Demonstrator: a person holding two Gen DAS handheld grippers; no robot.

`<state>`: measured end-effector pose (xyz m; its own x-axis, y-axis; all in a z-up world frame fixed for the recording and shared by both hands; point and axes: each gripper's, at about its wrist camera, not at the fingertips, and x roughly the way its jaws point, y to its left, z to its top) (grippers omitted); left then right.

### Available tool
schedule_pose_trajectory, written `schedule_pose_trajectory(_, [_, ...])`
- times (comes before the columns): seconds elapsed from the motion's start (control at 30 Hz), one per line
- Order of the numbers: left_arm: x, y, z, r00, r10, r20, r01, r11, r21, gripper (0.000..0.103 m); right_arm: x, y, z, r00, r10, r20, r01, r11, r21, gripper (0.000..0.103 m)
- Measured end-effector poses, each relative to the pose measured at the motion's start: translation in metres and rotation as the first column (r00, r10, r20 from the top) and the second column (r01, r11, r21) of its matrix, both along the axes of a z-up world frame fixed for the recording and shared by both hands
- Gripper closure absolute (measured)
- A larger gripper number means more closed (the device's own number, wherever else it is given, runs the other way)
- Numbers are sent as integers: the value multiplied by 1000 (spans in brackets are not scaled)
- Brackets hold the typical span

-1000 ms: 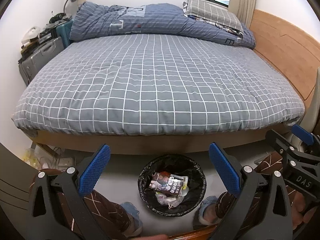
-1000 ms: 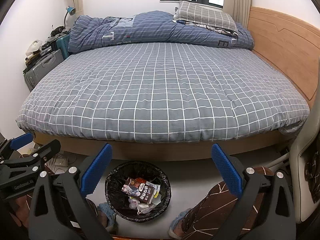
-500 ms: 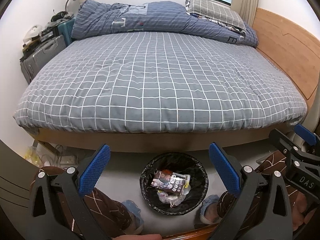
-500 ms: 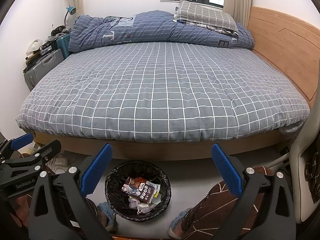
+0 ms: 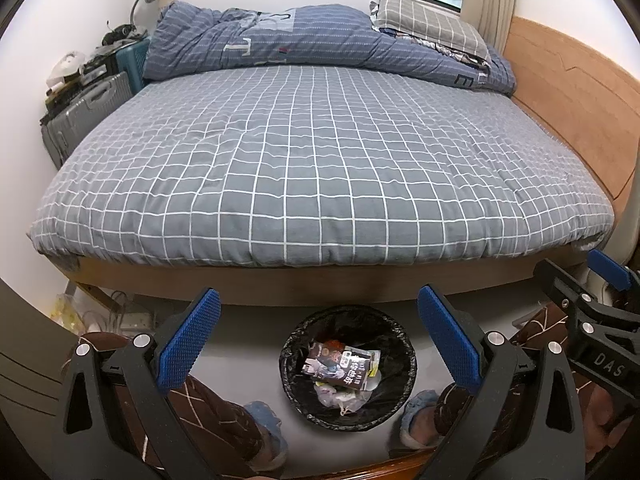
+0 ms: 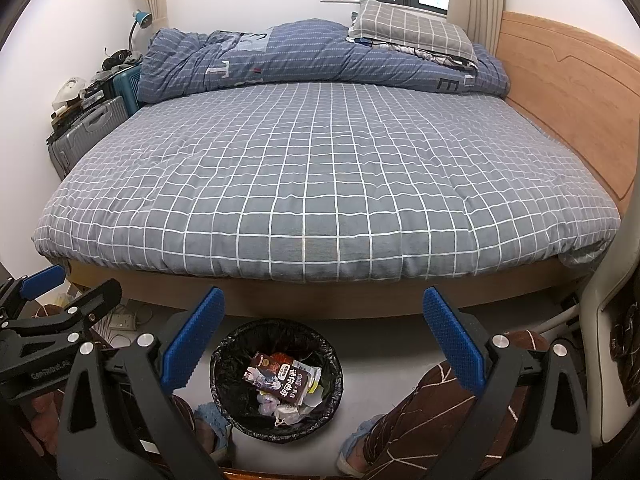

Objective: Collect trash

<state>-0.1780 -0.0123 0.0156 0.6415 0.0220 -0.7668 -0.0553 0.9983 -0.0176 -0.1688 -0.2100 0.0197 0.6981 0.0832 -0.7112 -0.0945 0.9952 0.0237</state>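
A round bin with a black liner [image 5: 404, 364] [image 6: 224, 364] stands on the grey floor at the foot of the bed. Inside lie a dark snack packet [image 5: 336, 364] [image 6: 280, 378] and crumpled white wrappers [image 5: 340, 396]. My left gripper [image 5: 318, 324] hangs open above the bin, nothing between its blue pads [image 5: 188, 340]. My right gripper [image 6: 324, 326] is open too, empty, with the bin below and left of its centre. Each gripper also shows at the edge of the other's view.
A wide bed with a grey checked cover [image 5: 320, 152] fills the room ahead, a rolled blue duvet [image 5: 280, 40] and pillow at its far end. Suitcases [image 5: 80, 116] stand at left, a wooden headboard [image 5: 580, 108] at right. The person's legs and slippers [image 5: 260, 424] flank the bin.
My left gripper has tilted slightly, so the bed and bin sit a little higher and further right in its view. The right view is nearly unchanged. Both stayed open.
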Motion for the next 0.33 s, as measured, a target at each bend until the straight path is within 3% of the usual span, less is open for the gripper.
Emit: schedule_pose_trajectory(0.33, [0,4,0,1000,1,-7,-2,999,-43,6,0,0,0,1000,1,0,-1,1000,-2,8])
